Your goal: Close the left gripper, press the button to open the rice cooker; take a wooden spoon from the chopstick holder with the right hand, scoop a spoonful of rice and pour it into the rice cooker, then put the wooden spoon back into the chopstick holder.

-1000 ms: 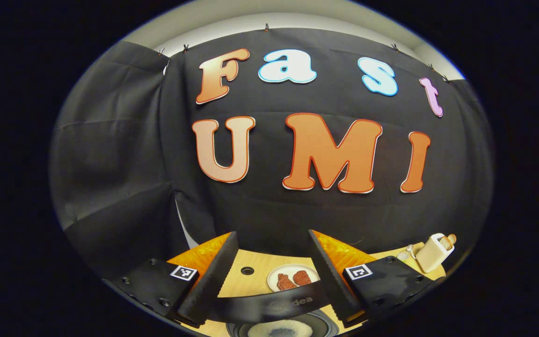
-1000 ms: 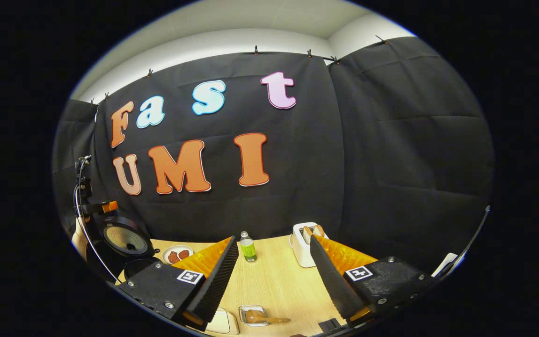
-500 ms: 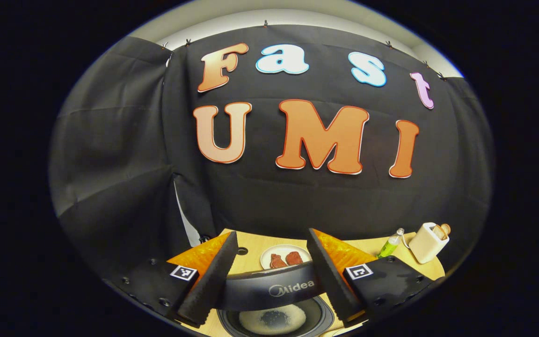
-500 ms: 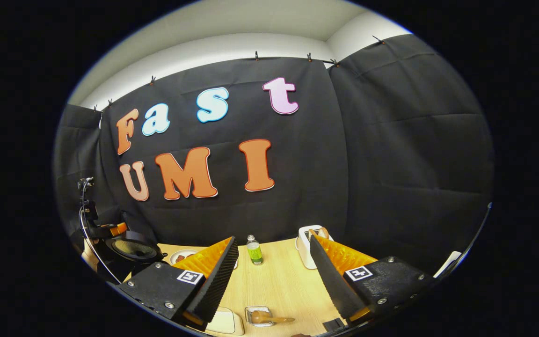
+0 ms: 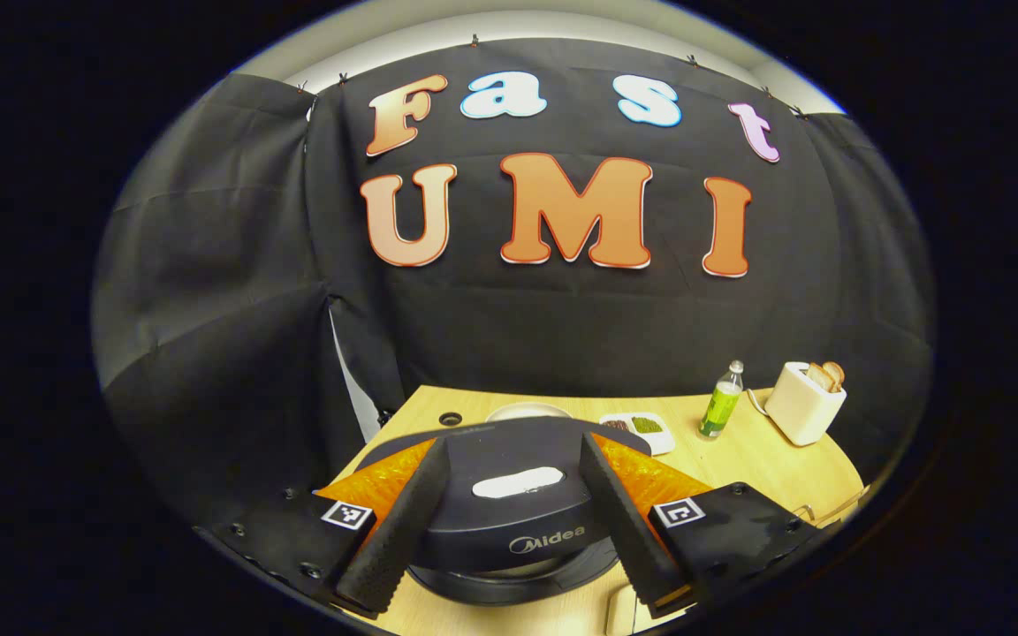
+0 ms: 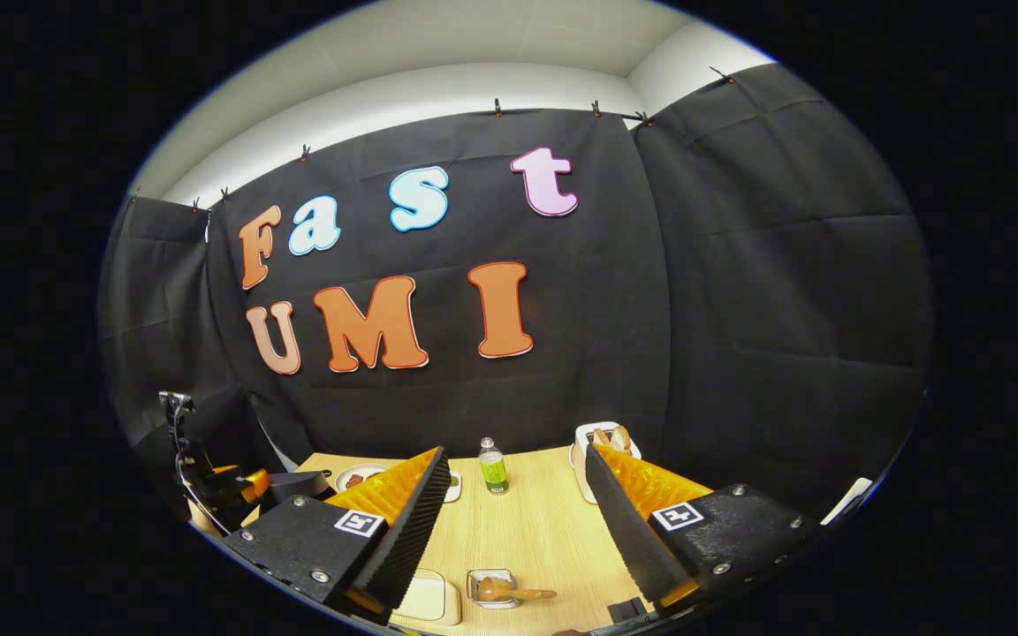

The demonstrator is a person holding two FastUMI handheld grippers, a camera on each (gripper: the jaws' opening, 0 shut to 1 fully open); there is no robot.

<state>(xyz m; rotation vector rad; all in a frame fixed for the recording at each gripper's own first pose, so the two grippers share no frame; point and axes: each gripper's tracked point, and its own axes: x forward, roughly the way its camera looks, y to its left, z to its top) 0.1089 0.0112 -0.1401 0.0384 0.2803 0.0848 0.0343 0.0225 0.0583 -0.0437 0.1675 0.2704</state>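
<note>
Since a second ago the rice cooker (image 5: 509, 503) lid has been swung down from wide open to nearly shut, so it's now seen dark and rounded with a pale patch on top, right between the spread, empty left tongs (image 5: 509, 579). The wooden spoon (image 6: 509, 593) is parked in the chopstick holder (image 6: 490, 587) on the surface (image 6: 527, 530), below the right tongs (image 6: 509, 579), also gaping and empty. If the lid's meant to be seated, it's probably best pressed squarely from above.

Each tool (image 5: 513, 521) has a dark, screwed body (image 6: 297, 543) with seemingly square markers.
</note>
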